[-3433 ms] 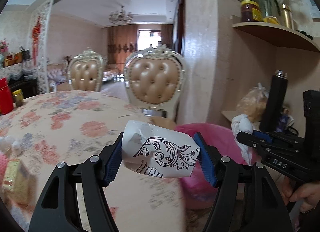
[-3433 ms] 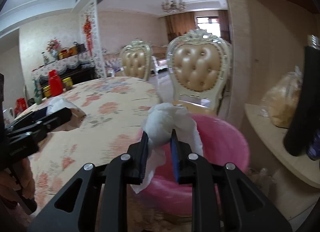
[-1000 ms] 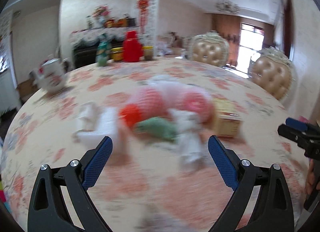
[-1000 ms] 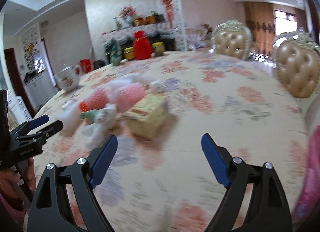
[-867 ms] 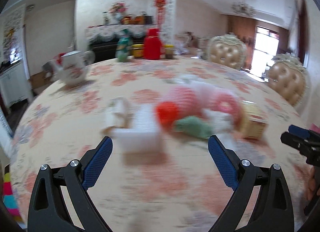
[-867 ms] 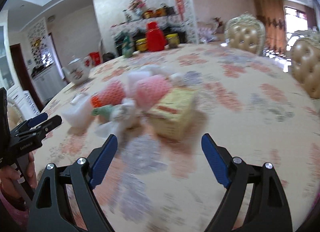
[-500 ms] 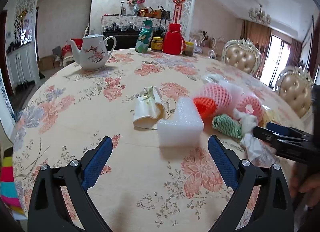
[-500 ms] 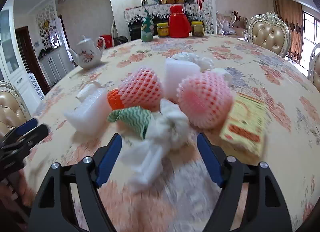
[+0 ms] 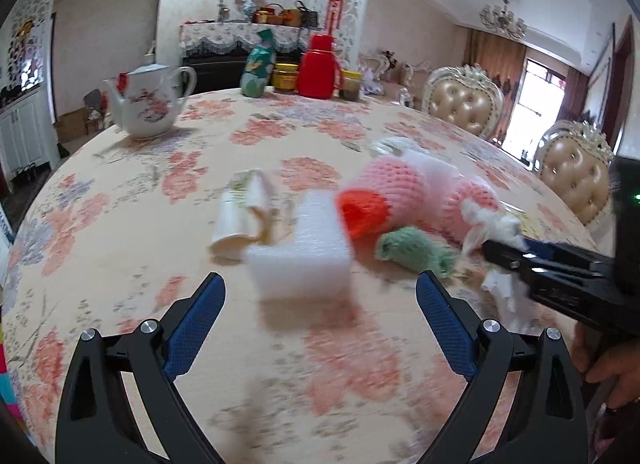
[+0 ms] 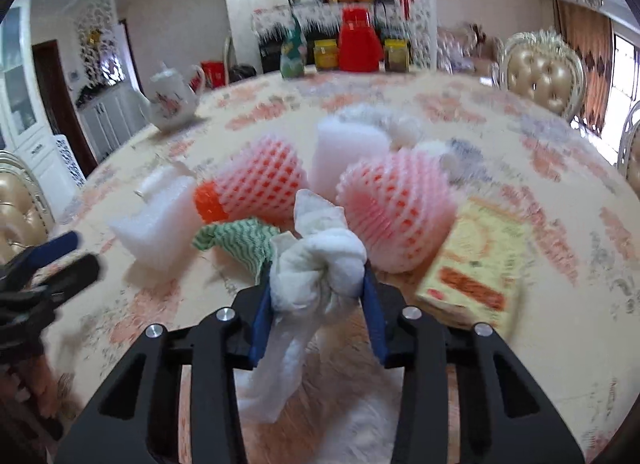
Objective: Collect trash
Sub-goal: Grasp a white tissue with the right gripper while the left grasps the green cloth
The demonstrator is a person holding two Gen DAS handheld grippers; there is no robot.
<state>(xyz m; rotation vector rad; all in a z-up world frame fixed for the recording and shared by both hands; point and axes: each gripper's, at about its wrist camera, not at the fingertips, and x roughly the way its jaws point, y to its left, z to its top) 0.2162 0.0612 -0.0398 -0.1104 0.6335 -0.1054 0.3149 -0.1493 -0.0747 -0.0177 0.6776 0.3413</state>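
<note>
Trash lies in a heap on the floral tablecloth (image 9: 120, 248). My right gripper (image 10: 318, 284) is closing, and its blue pads touch both sides of a crumpled white tissue wad (image 10: 320, 260), which still rests on the table. Around the wad lie two pink foam fruit nets (image 10: 260, 180) (image 10: 396, 208), a green striped wrapper (image 10: 236, 242) and a yellow box (image 10: 480, 264). My left gripper (image 9: 320, 316) is open and empty. It points at a white foam block (image 9: 304, 248) just ahead, with a crushed paper cup (image 9: 244, 216) behind that block.
A white teapot (image 9: 146, 108) stands at the far left of the table. A red thermos (image 9: 320, 72), jars and a green bottle (image 9: 260, 70) line the far edge. Padded chairs (image 9: 464, 104) stand on the right. A second foam block (image 10: 348, 152) lies behind the nets.
Both grippers earlier held trash over a pink bin and then swung back empty. The right one reached the heap and narrowed its jaws onto the tissue wad. The left one drew nearer the foam block.
</note>
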